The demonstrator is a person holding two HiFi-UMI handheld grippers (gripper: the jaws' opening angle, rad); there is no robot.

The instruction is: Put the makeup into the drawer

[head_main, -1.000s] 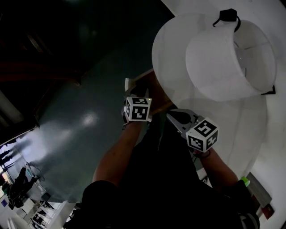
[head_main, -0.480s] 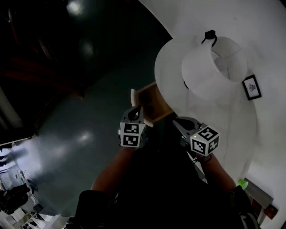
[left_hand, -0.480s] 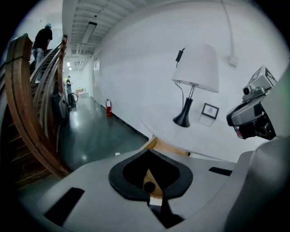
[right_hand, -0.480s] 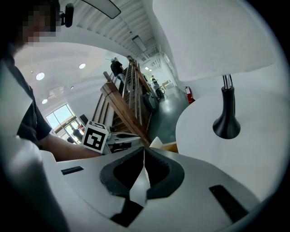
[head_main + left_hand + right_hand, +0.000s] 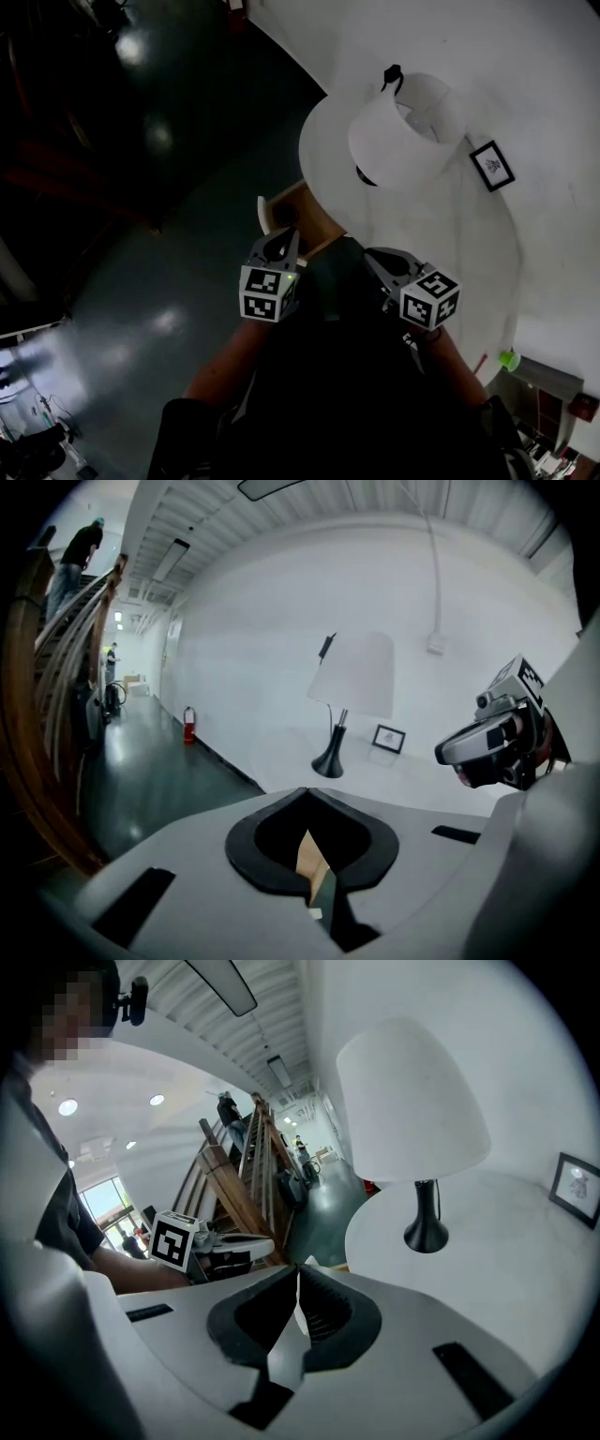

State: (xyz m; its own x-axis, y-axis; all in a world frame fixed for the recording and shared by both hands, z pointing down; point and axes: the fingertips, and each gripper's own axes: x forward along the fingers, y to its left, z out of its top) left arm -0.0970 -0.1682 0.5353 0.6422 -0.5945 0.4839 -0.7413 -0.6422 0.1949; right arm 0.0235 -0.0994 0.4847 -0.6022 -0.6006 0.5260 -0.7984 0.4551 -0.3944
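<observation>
The light brown wooden drawer (image 5: 307, 208) is pulled open at the edge of the round white table (image 5: 459, 253). It sticks out over the shiny dark green floor (image 5: 141, 281). There is a dark patch inside the drawer. It is too dark and too small to tell if that is the makeup, and no view shows the makeup clearly.

The left gripper (image 5: 284, 239) is near the open drawer and points toward it. Its jaws are clenched tight together with nothing between them. In the left gripper view a thin strip of light brown wood shows past the closed jaws.

The right gripper (image 5: 373, 258) is beside the left one, near the table edge. Its jaws are pressed together too, and they hold nothing.

A lamp with a big white shade and a black foot (image 5: 398, 141) stands on the table. A small black picture frame (image 5: 491, 165) stands on the table near the lamp.
</observation>
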